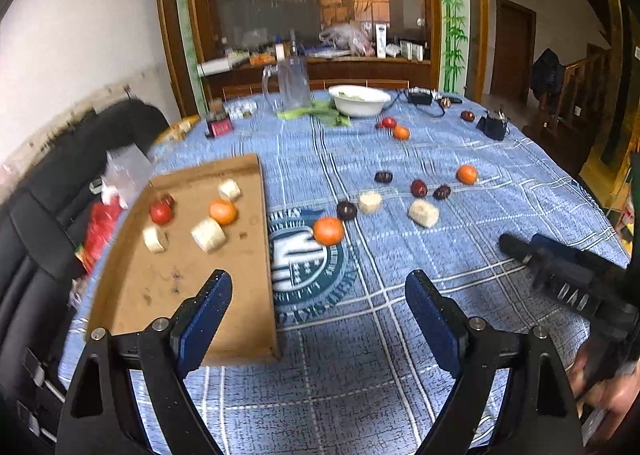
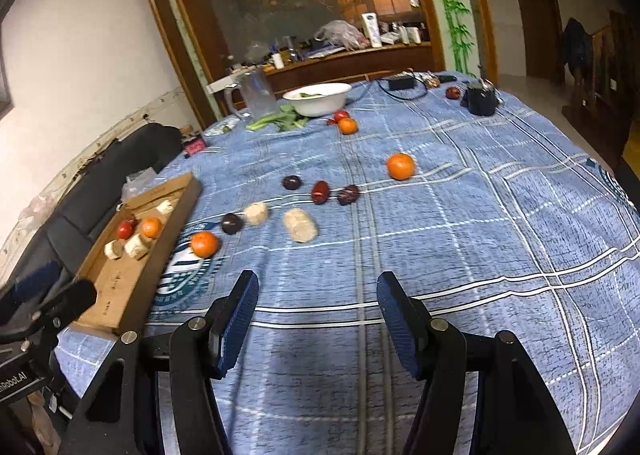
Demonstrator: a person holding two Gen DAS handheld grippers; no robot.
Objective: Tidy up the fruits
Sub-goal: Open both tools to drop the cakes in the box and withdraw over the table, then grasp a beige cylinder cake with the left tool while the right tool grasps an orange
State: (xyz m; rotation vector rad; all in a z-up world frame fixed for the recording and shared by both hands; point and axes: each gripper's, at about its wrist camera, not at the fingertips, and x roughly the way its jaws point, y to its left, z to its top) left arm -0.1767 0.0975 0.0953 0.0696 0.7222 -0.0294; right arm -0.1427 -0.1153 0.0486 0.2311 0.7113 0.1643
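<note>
Both claws empty, nothing touched yet. Left claw (image 1: 318, 297) spread wide above the cloth, hanging just off the near right corner of the cardboard tray (image 1: 192, 315). Right claw (image 2: 316, 301) parted to a middling gap, nothing between the pads, aimed down at bare blue cloth on the counter (image 2: 500, 215).

Already in the tray: one red fruit (image 1: 160, 212), one orange (image 1: 223, 211), three pale chunks (image 1: 209, 235). Still loose on the cloth: nearest orange (image 1: 329, 231) just beside the tray's right wall, dark plum (image 1: 346, 210) touching or almost touching it, pale chunk (image 1: 370, 202) next along, bigger pale chunk (image 1: 423, 213) further right. More dark fruits and another orange (image 1: 467, 174) beyond; two more near the white bowl (image 1: 360, 99).

Likely step: reach for a loose piece, probably the nearest orange with the left claw. To do well:
- Come down over the orange from above, pads either side at the widest part.
- Keep the far pad clear of the plum; gap there very tight, easy to knock it rolling.
- Close gently, round and slippery, likely to squirt out.
- Lift clear over the tray wall, no dragging.
- Set down in the bare near half of the tray, away from the pieces already there.
- Right claw better for the bigger pale chunk: closest to its line.
</note>
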